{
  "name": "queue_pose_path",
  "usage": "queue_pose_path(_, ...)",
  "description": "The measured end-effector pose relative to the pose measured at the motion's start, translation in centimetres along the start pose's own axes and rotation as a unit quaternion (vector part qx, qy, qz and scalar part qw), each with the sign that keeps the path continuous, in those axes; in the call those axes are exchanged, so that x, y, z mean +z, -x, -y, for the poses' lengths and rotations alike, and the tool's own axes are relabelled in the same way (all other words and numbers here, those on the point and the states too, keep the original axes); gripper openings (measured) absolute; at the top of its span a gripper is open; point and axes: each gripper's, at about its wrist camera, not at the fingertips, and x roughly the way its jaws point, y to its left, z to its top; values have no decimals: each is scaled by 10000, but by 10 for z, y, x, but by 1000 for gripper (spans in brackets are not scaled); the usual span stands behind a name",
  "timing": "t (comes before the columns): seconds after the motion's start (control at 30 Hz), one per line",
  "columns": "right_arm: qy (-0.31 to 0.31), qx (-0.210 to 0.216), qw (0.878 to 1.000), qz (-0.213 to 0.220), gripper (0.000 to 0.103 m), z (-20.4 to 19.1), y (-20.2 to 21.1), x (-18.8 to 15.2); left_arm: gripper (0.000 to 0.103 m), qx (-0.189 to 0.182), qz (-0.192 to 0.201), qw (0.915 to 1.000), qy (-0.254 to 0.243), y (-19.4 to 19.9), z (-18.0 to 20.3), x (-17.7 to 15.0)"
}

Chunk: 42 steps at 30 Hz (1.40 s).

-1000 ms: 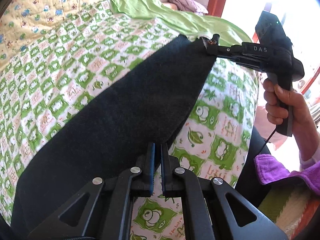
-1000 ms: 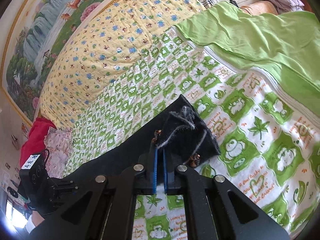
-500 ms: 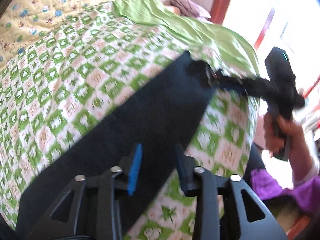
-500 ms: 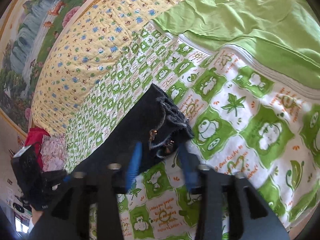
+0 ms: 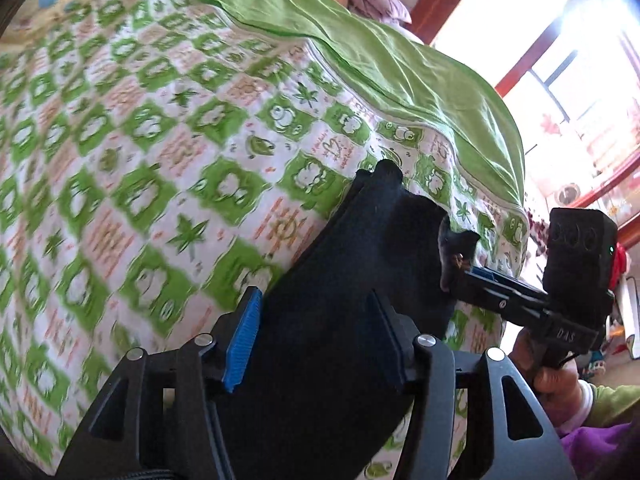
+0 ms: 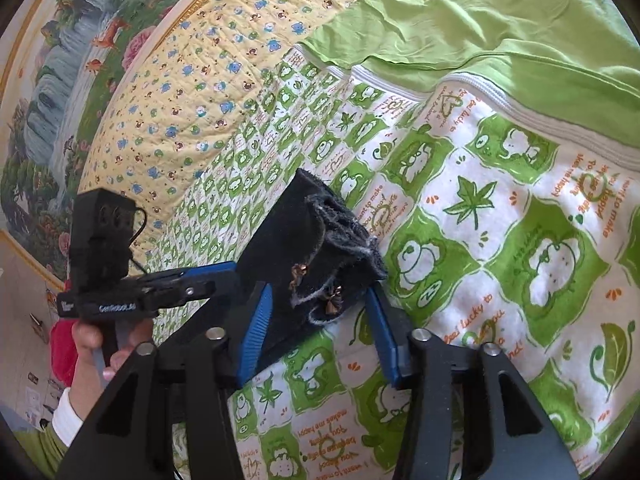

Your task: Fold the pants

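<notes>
The black pants (image 5: 352,280) lie flat on the green-and-white frog quilt (image 5: 160,160). Their frayed hem end with small metal charms (image 6: 328,248) lies between the fingers of my right gripper (image 6: 320,320), which is open and holds nothing. My left gripper (image 5: 316,344) is open above the dark cloth, its fingers to either side of it. The right gripper also shows in the left wrist view (image 5: 480,280), at the hem's edge. The left gripper shows in the right wrist view (image 6: 216,276), beside the pants.
A plain green sheet (image 6: 500,28) covers the far part of the bed. A yellow patterned quilt (image 6: 192,92) lies by the painted wall. The bed's edge drops off near the window side (image 5: 516,200).
Both grippers have opened and let go of the pants. The pants now lie loose on the quilt. My left gripper has moved along the cloth toward the hem end.
</notes>
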Motion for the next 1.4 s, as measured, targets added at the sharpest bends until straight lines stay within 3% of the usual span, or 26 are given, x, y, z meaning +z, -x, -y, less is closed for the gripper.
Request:
queue_pose_path(0.03,-6,-14,10000,7,31,1,-1,0,56,-32,-63,10000,-7,-6,0,5)
queue_pose_path(0.07,-21,-22,10000,9,28,4,-1,0,56,-68,-133,9999,-30,-12,1,10)
queue_pose_path(0.27,-57,133,9999,-13,27,7,-2,1,56,-386,-171,9990,-139,-35,9,26)
queue_pose_path(0.3,-49,153,9999,-9,27,7,-2,1,50,-418,-115,9989,-150,-36,11,28)
queue_pose_path(0.33,-38,174,9998,-7,25,6,-2,1,30,-463,-81,9987,-176,-35,13,28)
queue_pose_path(0.37,-41,215,9998,-2,20,5,-3,1,16,-546,-49,9983,-204,-33,15,28)
queue_pose_path(0.43,-125,456,9989,29,18,3,-1,2,12,-493,86,9983,-296,-27,22,27)
queue_pose_path(0.53,-114,852,9962,121,17,-6,5,2,11,-493,392,9971,-421,-4,29,18)
queue_pose_path(0.73,360,1737,9841,69,17,-49,13,4,11,-694,1112,9912,-160,57,16,-8)
queue_pose_path(0.93,713,2410,9673,-343,17,-93,-2,-5,11,-639,1665,9838,208,105,-8,-52)
queue_pose_path(1.17,1170,2675,9504,-1075,17,-140,-38,-35,11,-470,2116,9736,723,131,-46,-116)
queue_pose_path(1.4,1575,2503,9405,-1673,17,-168,-87,-62,11,-409,2179,9655,1368,127,-89,-169)
